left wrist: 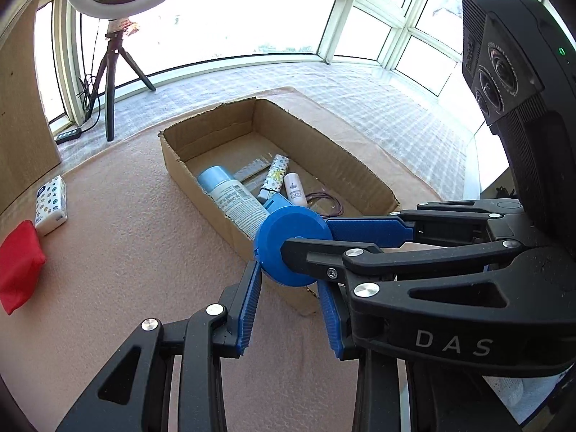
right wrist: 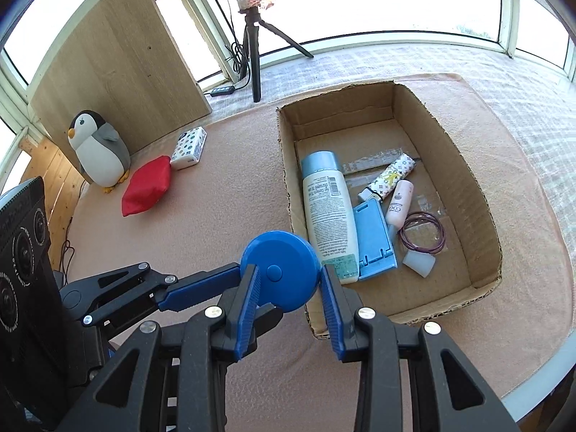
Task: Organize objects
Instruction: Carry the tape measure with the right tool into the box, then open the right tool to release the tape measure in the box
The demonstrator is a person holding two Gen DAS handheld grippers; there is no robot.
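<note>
A round blue disc-shaped case (left wrist: 293,244) (right wrist: 280,275) is held between both grippers near the front-left corner of an open cardboard box (left wrist: 212,124) (right wrist: 464,165). My right gripper (left wrist: 288,248) reaches in from the right in the left wrist view and is shut on the disc. My left gripper (left wrist: 288,309) stands open just below the disc; its fingers (left wrist: 250,309) are apart. In the right wrist view my right gripper (right wrist: 288,273) flanks the disc, and the left gripper (right wrist: 237,280) comes in from the left. The box holds a white bottle (right wrist: 329,219), blue holder (right wrist: 374,241), small tubes and hair ties.
On the pink mat stand a tissue pack (left wrist: 52,205) (right wrist: 189,147), a red pouch (left wrist: 18,270) (right wrist: 145,185) and a plush penguin (right wrist: 99,147). A ring light tripod (left wrist: 111,82) (right wrist: 253,50) and a wooden board (right wrist: 118,61) stand behind, by the windows.
</note>
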